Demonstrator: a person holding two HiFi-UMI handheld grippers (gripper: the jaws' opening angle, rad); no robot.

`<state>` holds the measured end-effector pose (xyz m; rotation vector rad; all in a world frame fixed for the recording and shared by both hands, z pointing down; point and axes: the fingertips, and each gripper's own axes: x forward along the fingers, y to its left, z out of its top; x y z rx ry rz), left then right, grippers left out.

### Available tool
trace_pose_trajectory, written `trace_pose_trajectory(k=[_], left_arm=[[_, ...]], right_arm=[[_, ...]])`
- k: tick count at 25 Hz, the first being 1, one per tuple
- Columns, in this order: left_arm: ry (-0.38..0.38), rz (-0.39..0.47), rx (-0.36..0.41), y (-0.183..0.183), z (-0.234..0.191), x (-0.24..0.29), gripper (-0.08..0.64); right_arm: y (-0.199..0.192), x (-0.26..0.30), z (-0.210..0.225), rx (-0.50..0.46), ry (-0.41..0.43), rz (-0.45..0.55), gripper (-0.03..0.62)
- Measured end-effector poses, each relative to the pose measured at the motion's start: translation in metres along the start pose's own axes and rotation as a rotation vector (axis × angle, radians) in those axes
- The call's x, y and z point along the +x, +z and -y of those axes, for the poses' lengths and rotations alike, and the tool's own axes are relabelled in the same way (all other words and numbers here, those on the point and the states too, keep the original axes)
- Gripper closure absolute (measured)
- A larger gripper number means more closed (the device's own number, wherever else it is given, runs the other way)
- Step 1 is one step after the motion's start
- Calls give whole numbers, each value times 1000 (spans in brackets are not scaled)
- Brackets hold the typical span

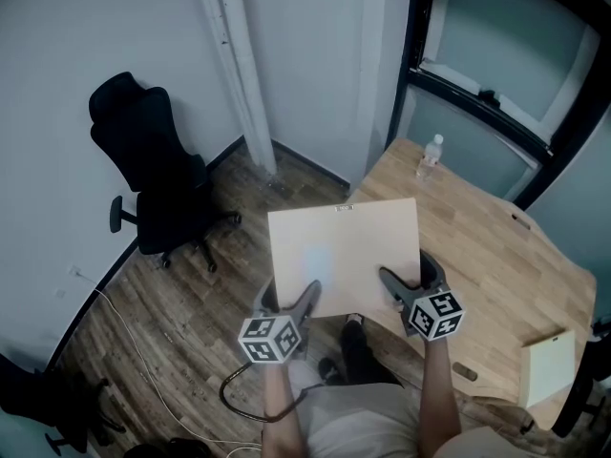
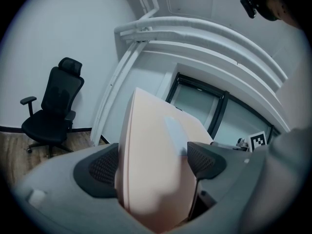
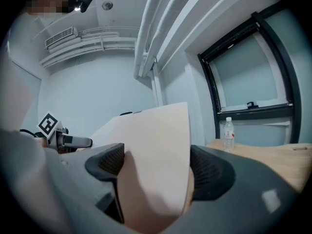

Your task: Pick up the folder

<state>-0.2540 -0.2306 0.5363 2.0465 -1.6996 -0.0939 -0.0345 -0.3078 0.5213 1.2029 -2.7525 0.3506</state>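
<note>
A cream-coloured folder [image 1: 346, 254] is held up in the air, flat toward my head, left of the wooden table. My left gripper [image 1: 307, 297] is shut on its lower left edge and my right gripper [image 1: 389, 281] on its lower right edge. In the left gripper view the folder [image 2: 156, 165] stands edge-on between the two dark pads [image 2: 103, 168]. The right gripper view shows the same folder [image 3: 156, 155] filling the gap between the pads [image 3: 207, 172], its top corner rising toward the ceiling.
A wooden table [image 1: 496, 265] lies to the right, with a water bottle [image 1: 430, 156] at its far corner and a small cream box [image 1: 549, 365] near its right edge. A black office chair [image 1: 158, 175] stands on the wood floor at the left. A cable [image 1: 143, 361] trails across the floor.
</note>
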Motion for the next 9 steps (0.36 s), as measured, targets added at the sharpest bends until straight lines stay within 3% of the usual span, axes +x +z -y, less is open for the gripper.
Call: trace_pose_trajectory(k=[9], left_arm=[[-26, -22, 6, -11, 14, 11, 132]], right_arm=[[-7, -16, 15, 12, -34, -1, 170]])
